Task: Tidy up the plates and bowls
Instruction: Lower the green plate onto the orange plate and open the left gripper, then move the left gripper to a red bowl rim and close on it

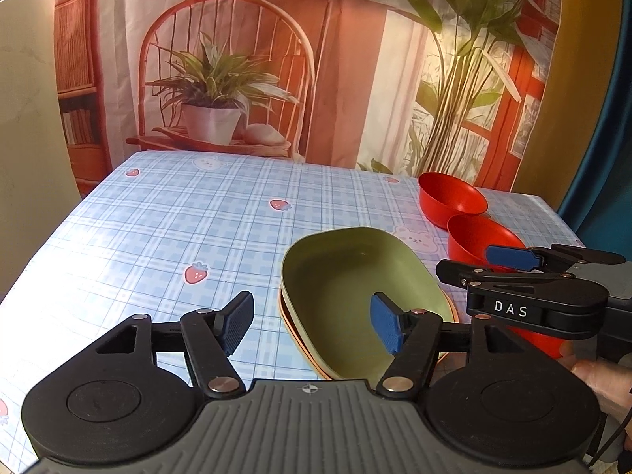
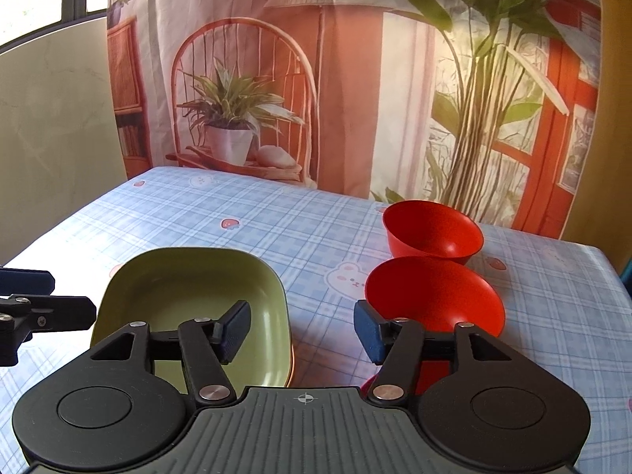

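Both claws — left (image 1: 312,326), right (image 2: 302,328) — released over glossy, rounded-square green dish (image 2: 189,288).

Black-linked left gripper (image 1: 312,326), blue ribbed pads (image 1: 385,328), silver rivets, grey ridged body.

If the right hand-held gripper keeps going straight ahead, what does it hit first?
Probably nothing at once: the right hand-held gripper points at bare tablecloth between the green dish and nearer red bowl; depth is unclear.

tablecloth (image 1: 158,229) open at left, green plate (image 1: 355,276), red bowls (image 2: 432,233) crowd right
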Demonstrator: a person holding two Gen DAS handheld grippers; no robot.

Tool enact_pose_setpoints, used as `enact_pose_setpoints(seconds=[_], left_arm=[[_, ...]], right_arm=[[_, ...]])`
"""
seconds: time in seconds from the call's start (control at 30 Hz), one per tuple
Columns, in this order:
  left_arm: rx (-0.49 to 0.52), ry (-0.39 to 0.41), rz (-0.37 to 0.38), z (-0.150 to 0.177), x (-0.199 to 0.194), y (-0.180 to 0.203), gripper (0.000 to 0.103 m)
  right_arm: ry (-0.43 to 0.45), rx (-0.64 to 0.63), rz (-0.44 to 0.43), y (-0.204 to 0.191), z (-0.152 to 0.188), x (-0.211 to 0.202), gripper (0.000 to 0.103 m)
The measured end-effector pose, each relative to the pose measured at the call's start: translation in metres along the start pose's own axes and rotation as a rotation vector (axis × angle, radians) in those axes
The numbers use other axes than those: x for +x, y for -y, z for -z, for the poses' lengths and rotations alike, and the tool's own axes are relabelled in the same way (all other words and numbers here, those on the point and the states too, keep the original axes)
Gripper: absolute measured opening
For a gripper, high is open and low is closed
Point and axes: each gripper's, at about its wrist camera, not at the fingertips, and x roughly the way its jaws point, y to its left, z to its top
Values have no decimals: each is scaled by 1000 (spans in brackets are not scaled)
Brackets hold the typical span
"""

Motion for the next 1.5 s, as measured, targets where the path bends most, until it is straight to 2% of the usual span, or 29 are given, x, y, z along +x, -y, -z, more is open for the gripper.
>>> enact_pose_setpoints(seconds=[0.13, 0.17, 0.27, 0.3, 0.33, 0.57, 0.67, 0.77, 0.93, 1.23, 1.37, 1.5], left_arm=[[11, 10, -5, 0, -6, 4, 83], [13, 12, -5, -1, -7, 5, 88], [17, 14, -25, -2, -10, 8, 100], [17, 13, -31, -3, -10, 8, 101], [14, 11, -34, -3, -10, 9, 103], [-7, 40, 20, -10, -11, 9, 103], [-48, 56, 70, -16, -10, 6, 103], [-50, 76, 70, -25, -10, 8, 103], [-52, 130, 102, -48, -12, 12, 103], [10, 227, 114, -92, -5, 39, 103], [0, 197, 120, -113, 11, 50, 103], [33, 178, 92, -127, 31, 63, 103]], right_arm=[[7, 27, -4, 7, 3, -8, 69], [9, 33, -4, 10, 3, -10, 71], [20, 55, -9, 16, 5, -16, 88], [26, 65, -11, 18, 6, -18, 99], [38, 77, -9, 20, 6, -21, 103], [69, 123, -14, 33, 1, -39, 103], [89, 145, 1, 39, -3, -46, 103], [119, 155, 18, 48, -8, -54, 103], [123, 210, -1, 74, -29, -62, 103], [182, 213, 63, 123, -72, -70, 103], [172, 170, 129, 140, -89, -62, 103], [160, 128, 129, 151, -99, -52, 103]])
